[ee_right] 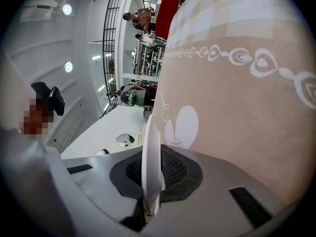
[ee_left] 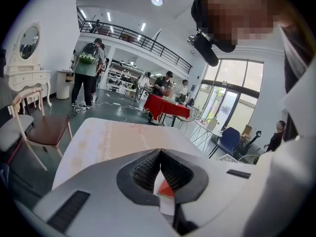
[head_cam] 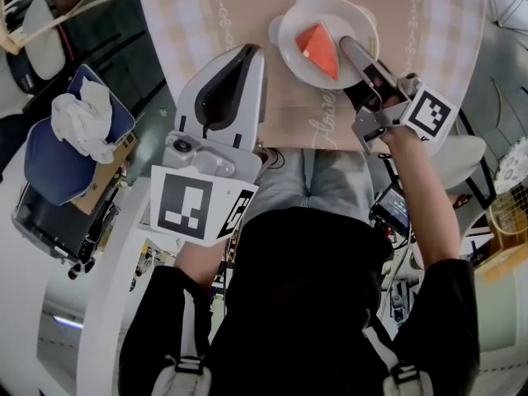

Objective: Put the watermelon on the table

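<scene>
From overhead, a wedge of watermelon [head_cam: 320, 48] lies on a white plate [head_cam: 286, 46] over the cloth-covered bench [head_cam: 247, 7]; I cannot tell whether the plate touches it. The right gripper [head_cam: 348, 48] pinches the plate's rim, and the left gripper [head_cam: 253, 52] sits just beside the plate.

Along the left gripper [ee_left: 159, 153], the jaws meet at their tips, holding nothing. The watermelon [ee_left: 167, 189] shows through the gap behind them.

Along the right gripper [ee_right: 151, 151], the jaws clamp the plate [ee_right: 149, 127] edge-on, with the bench [ee_right: 237, 107] beyond.
</scene>
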A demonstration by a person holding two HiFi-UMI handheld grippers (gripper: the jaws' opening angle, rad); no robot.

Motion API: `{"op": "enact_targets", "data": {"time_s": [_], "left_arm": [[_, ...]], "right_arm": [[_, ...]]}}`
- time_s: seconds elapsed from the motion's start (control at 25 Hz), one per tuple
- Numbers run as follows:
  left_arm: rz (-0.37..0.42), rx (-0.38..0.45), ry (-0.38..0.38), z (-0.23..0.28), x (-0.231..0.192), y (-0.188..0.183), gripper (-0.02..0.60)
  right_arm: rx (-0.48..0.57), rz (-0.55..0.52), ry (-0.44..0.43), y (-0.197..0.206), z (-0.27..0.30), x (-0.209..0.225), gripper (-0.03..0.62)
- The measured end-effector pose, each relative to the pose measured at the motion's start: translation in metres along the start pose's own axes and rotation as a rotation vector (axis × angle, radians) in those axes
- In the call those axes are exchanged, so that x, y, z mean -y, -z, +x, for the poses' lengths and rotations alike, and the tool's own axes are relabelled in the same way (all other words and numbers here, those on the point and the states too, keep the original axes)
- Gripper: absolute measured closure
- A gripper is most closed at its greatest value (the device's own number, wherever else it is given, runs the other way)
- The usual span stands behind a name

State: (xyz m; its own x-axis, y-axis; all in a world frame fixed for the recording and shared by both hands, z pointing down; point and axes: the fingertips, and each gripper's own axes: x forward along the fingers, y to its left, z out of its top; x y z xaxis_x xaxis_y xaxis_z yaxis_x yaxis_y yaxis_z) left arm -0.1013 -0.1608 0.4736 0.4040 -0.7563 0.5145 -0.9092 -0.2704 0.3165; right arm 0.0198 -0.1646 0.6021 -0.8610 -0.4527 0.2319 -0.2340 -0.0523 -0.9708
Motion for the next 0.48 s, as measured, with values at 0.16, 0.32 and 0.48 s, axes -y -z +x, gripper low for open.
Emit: {"op": "enact_targets", "data": {"time_s": [0.16,0.32,0.48], "left_arm": [[-0.003,-0.001,0.002,0.0006,-0.0015,0.0000,0.569],[-0.005,-0.006,0.005,0.0008,-0.0006,0.0013,0.569],[-0.006,-0.006,0.004,0.0002,-0.0003,0.0013,0.569]], "right_arm": [[-0.001,0.009,0.029,0.0038,0.0006,0.0062,0.574],[-0.019,-0.006,0.066,0.0049,0.0043,0.0061,0.574],[-0.032,-0.019,0.091,0.0078,0.0080,0.0071,0.574]]}}
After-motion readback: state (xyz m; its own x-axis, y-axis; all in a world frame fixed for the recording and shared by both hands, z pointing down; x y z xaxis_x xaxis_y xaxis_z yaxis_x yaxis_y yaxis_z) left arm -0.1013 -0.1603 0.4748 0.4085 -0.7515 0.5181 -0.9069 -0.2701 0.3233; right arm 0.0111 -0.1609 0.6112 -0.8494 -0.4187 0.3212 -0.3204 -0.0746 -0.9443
